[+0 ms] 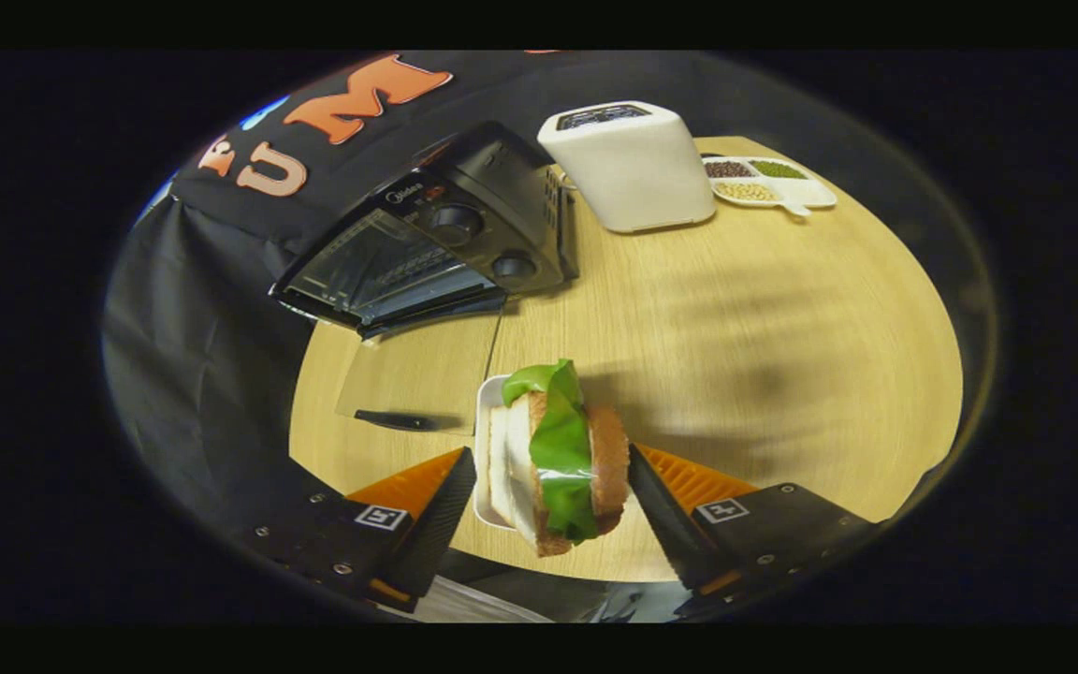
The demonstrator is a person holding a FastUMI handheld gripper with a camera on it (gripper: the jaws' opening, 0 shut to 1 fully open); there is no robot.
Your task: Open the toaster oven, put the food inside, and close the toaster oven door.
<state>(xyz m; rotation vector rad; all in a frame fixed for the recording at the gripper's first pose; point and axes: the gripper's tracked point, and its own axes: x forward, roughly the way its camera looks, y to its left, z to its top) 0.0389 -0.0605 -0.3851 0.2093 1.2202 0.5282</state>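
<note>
A sandwich (562, 468) of brown bread, white slices and green lettuce stands on edge on a small white plate (483, 487) on the round wooden table. My gripper (553, 454) is open, with one finger on each side of the sandwich. The right fingertip (642, 473) is close against the brown bread. The left fingertip (459, 473) sits beside the plate's rim, a small gap away from the white bread. Beyond the fingers stands the black toaster oven (464, 215). Its glass door (422, 370) is folded down flat onto the table, with its dark handle (399, 420) nearest me and the rack showing inside.
A white pop-up toaster (633, 168) stands to the right of the oven. Behind it lies a white divided dish (815, 192) of beans and grains. Bare tabletop (764, 356) stretches ahead and to the right of the sandwich. The black cloth wall hangs behind the oven.
</note>
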